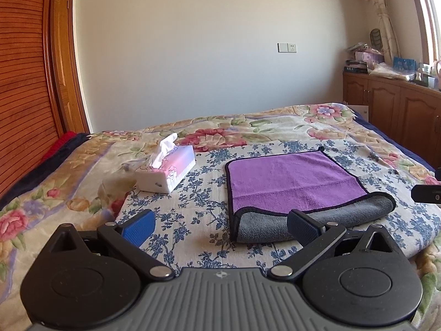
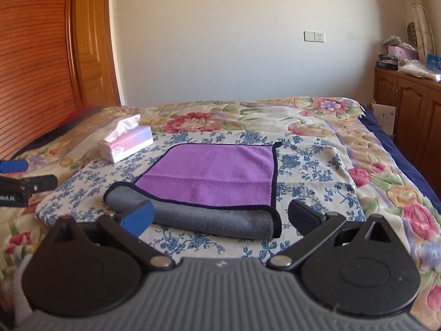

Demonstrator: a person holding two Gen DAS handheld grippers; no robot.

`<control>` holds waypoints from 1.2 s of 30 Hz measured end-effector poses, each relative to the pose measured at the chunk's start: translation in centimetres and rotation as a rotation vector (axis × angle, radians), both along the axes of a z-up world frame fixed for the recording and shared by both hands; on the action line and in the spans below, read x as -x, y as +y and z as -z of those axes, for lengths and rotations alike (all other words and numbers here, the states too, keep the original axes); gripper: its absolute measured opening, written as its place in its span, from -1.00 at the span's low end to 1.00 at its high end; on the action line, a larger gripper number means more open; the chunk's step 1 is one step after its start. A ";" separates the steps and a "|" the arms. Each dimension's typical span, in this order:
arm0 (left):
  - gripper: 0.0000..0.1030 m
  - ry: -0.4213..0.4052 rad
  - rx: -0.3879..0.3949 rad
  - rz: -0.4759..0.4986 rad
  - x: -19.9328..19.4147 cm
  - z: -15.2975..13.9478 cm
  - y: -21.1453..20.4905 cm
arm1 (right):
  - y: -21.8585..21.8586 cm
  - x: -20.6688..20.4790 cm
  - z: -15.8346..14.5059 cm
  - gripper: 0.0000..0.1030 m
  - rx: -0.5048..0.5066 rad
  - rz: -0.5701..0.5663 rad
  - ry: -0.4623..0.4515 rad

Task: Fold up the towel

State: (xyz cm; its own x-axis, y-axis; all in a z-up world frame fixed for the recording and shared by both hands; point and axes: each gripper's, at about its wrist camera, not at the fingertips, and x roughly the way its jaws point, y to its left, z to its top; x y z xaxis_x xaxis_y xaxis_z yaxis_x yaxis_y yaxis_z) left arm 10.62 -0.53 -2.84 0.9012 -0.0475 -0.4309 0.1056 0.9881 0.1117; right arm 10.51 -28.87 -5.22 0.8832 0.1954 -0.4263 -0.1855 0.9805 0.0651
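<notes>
Left claw spread wide, nothing held, held low and level over the blue-flowered cloth on the bed, its right pad in front of the towel's grey near fold. Right claw equally wide and holding nothing, level, fingers straddling the near edge of the towel. Towel lies on the cloth, purple face up, grey underside rolled over along the near edge; tissue box to its left, apart.

Towel underlayer hidden beneath fold; right hand-held gripper cut off by left-wrist frame edge.
</notes>
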 end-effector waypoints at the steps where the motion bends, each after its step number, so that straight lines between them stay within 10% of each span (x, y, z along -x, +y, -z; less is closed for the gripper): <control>1: 1.00 0.004 0.001 -0.003 -0.3 0.1 0.1 | 0.0 -0.3 0.0 1.00 0.006 -0.001 0.001; 36: 0.53 0.163 0.085 0.087 -10.6 4.8 0.6 | -1.3 -8.1 3.1 1.00 0.006 -0.045 0.124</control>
State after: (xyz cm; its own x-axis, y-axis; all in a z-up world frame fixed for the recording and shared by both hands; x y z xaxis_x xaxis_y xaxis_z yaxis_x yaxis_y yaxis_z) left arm 21.23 0.04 -7.61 0.8107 -0.1647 -0.5618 0.2009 0.9796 0.0027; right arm 18.56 -30.13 -8.34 0.8140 0.2310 -0.5329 -0.2204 0.9717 0.0845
